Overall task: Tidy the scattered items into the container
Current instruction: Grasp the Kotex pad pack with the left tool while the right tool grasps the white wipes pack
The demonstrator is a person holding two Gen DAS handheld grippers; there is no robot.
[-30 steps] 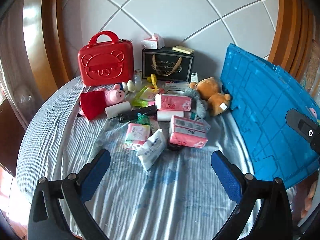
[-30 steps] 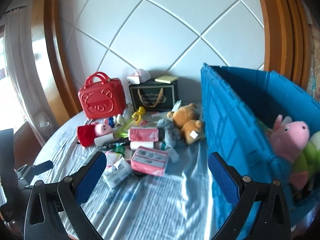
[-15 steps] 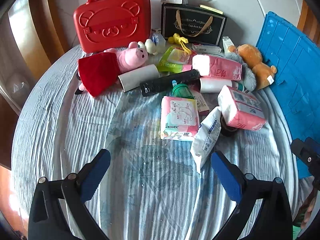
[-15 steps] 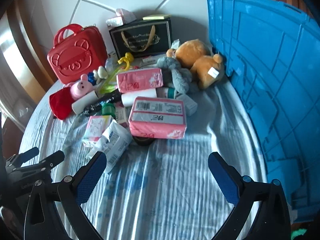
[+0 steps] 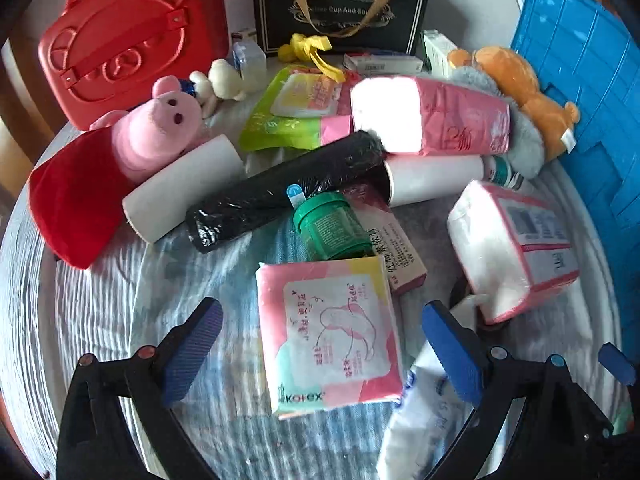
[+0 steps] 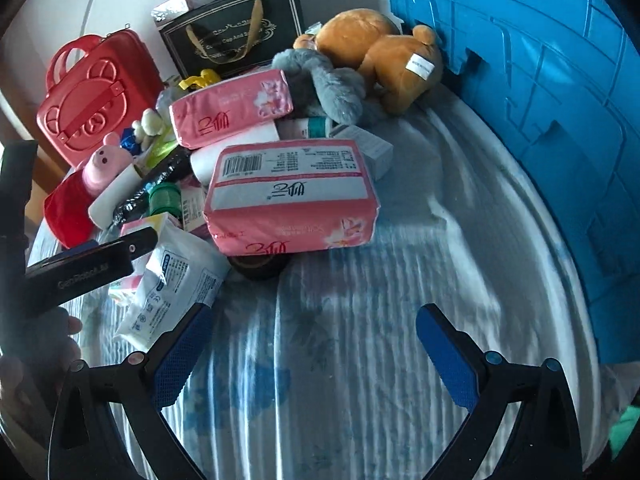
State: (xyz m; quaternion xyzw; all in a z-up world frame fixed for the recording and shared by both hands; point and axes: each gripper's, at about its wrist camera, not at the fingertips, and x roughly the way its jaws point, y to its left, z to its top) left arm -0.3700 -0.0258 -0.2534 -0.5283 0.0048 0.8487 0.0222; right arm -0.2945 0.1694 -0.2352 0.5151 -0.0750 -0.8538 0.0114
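Surface: round tabletop (image 5: 100, 312) under a pale striped cloth with blue print, against a white tiled wall with wooden trim.
Container: blue crate (image 6: 552, 92) stands at the right edge of the tabletop; only its ribbed outer wall shows, so what it holds cannot be told.
Left gripper (image 5: 320, 344): low over the near side of the heap, fingers (image 5: 192, 344) spread wide and holding nothing; the pink Kotex pack (image 5: 332, 336) lies flat on the cloth between them, apart from both pads.
Right gripper (image 6: 312, 352): over bare cloth near the crate, fingers (image 6: 448, 356) released and empty; the large pink tissue pack (image 6: 292, 196) lies ahead of it, propped on a dark round thing (image 6: 258, 266).
Beside the Kotex pack: a white wipes packet (image 5: 420, 420) passes under the left gripper's right finger; a green-capped jar (image 5: 332, 224) touches the pack's far edge.
Middle of the heap: a black wrapped roll (image 5: 280, 192) lies slantwise between two white tubes (image 5: 180, 196), with a second pink tissue pack (image 5: 432, 116) behind it.
Soft toys: a pink pig in a red dress (image 5: 156, 136) at the left; an orange bear (image 6: 384, 52) and a grey plush (image 6: 324, 84) leaning near the crate wall.
Back row: a red bear-face case (image 5: 128, 40) and a black gift bag (image 5: 340, 8) by the wall.
Person: a hand (image 6: 36, 352) at the left edge of the right wrist view, holding the other gripper.
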